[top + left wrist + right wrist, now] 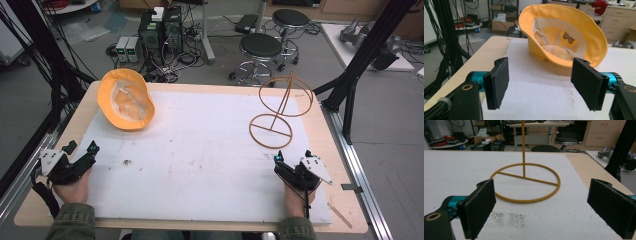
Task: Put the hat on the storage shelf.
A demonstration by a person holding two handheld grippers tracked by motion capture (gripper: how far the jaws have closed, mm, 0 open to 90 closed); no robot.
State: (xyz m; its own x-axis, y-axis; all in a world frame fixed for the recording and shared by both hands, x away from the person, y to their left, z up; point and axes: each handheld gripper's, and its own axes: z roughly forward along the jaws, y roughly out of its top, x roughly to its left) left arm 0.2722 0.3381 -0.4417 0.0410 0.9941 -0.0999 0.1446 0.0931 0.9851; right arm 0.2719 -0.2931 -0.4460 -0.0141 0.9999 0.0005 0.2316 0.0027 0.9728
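You are at the start: both grippers rest near your edge of the white mat (200,165), and nothing is held. Your left gripper (80,152) has its jaws spread wide, aimed at the yellow bucket hat (126,100), which lies on its side at the far left with its opening toward you. Your right gripper (292,160) is also spread and empty, facing the wire hat stand (280,112), upright at the far right, well apart from the hat. The work is probably hanging the hat on that stand. Next, reach forward and pinch the brim (564,62). The mat between is bare; only faint specks (509,217) mark it.
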